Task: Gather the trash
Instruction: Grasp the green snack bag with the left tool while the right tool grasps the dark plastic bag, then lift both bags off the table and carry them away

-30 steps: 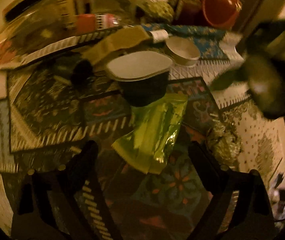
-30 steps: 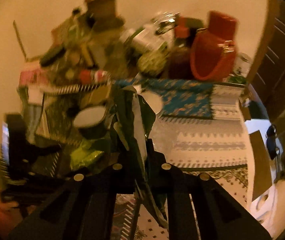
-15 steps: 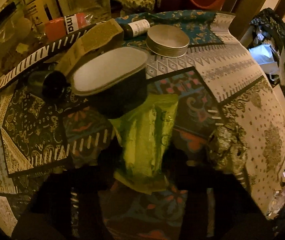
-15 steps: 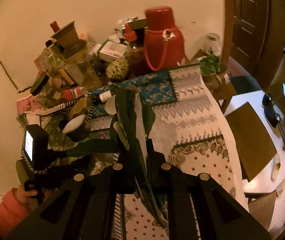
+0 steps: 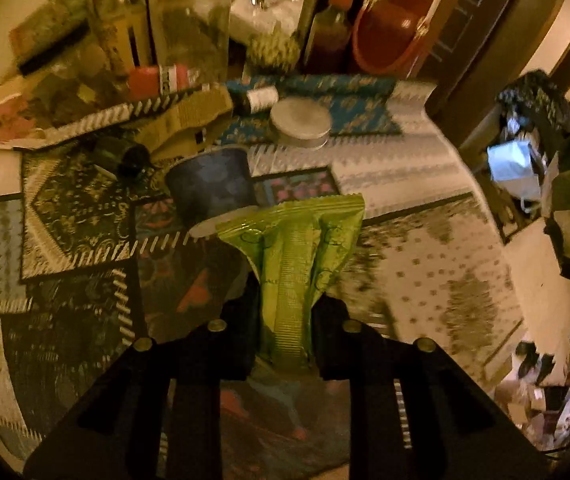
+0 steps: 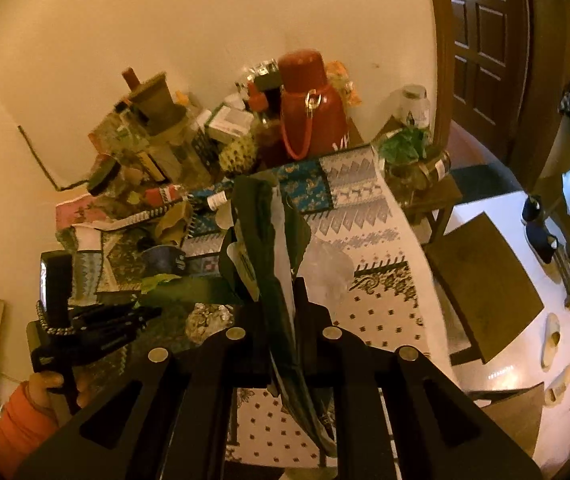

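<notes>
The patterned tablecloth (image 5: 425, 184) covers a crowded table, with a red flask (image 6: 311, 104) at its far edge by the wall. Nearer than the flask lies a dark blue cup (image 5: 213, 188), tipped on its side. Just in front of it the left gripper (image 5: 285, 320), whose jaws have just been closing, pinches a green snack wrapper (image 5: 301, 248), lifted clear of the cloth. The right gripper (image 6: 281, 308) is clamped tight on dark crumpled wrappers (image 6: 265, 240). Best to keep both grips firm and carry the wrappers off without brushing the cup.

Lime-green wrapper (image 5: 297, 256), dark-blue cup (image 5: 213, 188), red flask (image 6: 311, 104), patchwork-patterned tablecloth (image 5: 417, 264)
</notes>
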A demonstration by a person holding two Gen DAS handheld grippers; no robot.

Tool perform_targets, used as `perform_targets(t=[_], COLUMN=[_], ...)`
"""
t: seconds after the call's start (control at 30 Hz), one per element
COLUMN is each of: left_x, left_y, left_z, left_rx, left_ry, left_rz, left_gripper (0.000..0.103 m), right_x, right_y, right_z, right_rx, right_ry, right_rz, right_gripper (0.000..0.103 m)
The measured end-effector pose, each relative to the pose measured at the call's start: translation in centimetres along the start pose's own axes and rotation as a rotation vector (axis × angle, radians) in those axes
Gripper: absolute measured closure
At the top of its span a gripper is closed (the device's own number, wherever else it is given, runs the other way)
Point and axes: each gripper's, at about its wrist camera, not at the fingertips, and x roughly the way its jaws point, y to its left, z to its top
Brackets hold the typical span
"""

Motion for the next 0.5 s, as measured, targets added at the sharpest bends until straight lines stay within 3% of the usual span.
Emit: perform_targets(t=[0.27, 0.5], left_x=[-8.1, -16.5], left_y=[-4.8, -9.6], left_z=[-2.0, -6.2], left_rx=[-0.06, -0.115], left_ry=[-0.183, -0.358], left_rz=[0.074, 0.133], left_gripper=[0.082, 0.082], right_x=[-5.8, -10.2], right_y=[-0.7, -0.4], right_z=[-0.6, -2.0], right_rx=[-0.08, -0.167], right_ry=[-0.096, -0.152], right_rz=[0.056, 0.125], right_gripper=[0.096, 0.096])
